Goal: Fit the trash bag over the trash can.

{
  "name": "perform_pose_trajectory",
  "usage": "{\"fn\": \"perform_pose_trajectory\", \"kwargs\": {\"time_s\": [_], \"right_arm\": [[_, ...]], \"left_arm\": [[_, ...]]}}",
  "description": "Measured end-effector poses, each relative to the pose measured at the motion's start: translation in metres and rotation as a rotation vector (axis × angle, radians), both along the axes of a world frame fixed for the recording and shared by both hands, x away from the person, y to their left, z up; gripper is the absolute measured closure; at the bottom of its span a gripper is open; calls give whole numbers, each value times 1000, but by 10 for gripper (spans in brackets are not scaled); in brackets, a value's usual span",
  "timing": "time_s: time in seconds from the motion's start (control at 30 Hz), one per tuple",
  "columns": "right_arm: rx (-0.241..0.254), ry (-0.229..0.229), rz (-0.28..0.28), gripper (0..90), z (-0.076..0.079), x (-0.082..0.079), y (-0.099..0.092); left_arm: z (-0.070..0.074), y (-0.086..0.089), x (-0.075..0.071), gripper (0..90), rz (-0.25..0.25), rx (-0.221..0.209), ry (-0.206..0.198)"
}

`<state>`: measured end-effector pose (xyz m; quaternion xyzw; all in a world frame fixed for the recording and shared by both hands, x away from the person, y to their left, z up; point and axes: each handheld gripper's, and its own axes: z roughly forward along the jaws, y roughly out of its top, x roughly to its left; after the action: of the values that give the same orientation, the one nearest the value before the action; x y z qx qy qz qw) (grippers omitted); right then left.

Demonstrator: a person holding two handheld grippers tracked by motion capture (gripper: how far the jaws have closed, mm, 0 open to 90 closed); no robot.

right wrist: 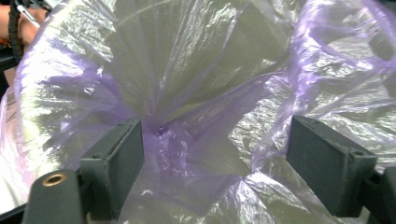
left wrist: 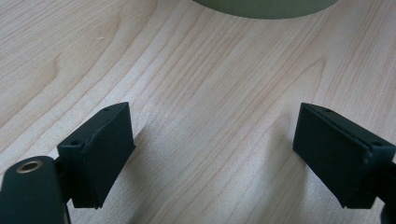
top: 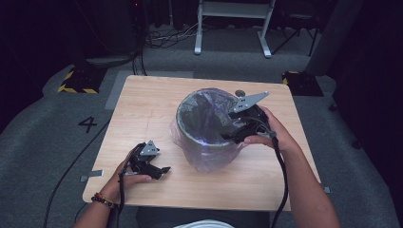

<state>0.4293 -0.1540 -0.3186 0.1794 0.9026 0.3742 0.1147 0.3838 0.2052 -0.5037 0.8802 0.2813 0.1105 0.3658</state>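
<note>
Bin [top: 204,137], dark, round, lined with a purple plastic bag [top: 209,159]: stands on the wooden table [top: 142,104], right of centre, nearer the front edge.

Right gripper [top: 236,135]: at the bin's right rim, jaws spread wide over the bag's [right wrist: 196,107] crumpled film inside, gripping nothing.

Left gripper [top: 161,170]: near the table's front-left corner, well apart from the bin, jaws wide open above bare wood [left wrist: 205,93], empty.

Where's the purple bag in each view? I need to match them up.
High view: the bag lines the bin at table centre, spilling down its near side.
Left gripper view: no bag visible; a curved greenish edge at the top may be the bin, but I cannot tell.
Right gripper view: the bag spreads behind the open right tool.
Shared landmark: the wooden table, also in the left gripper view.
</note>
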Motion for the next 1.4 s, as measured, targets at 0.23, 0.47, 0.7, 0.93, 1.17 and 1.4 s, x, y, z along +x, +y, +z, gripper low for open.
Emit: {"fn": "perform_pose_trajectory", "kwargs": {"time_s": [0.23, 0.47, 0.7, 0.93, 1.17, 1.4], "right_arm": [[23, -21, 13, 202, 6, -7, -5], [49, -15, 8, 201, 8, -11, -12], [38, -38, 4, 206, 11, -16, -19], [40, -68, -8, 213, 14, -23, -28], [57, -85, -17, 213, 18, -30, -39], [52, -97, -28, 213, 16, -35, -48]], "left_arm": [[0, 0, 0, 121, 0, 0, 0], [0, 0, 0, 122, 0, 0, 0], [0, 0, 0, 121, 1, 0, 1], [0, 0, 0, 122, 1, -1, 1], [0, 0, 0, 122, 1, -1, 1], [0, 0, 0, 122, 0, 0, 0]]}}
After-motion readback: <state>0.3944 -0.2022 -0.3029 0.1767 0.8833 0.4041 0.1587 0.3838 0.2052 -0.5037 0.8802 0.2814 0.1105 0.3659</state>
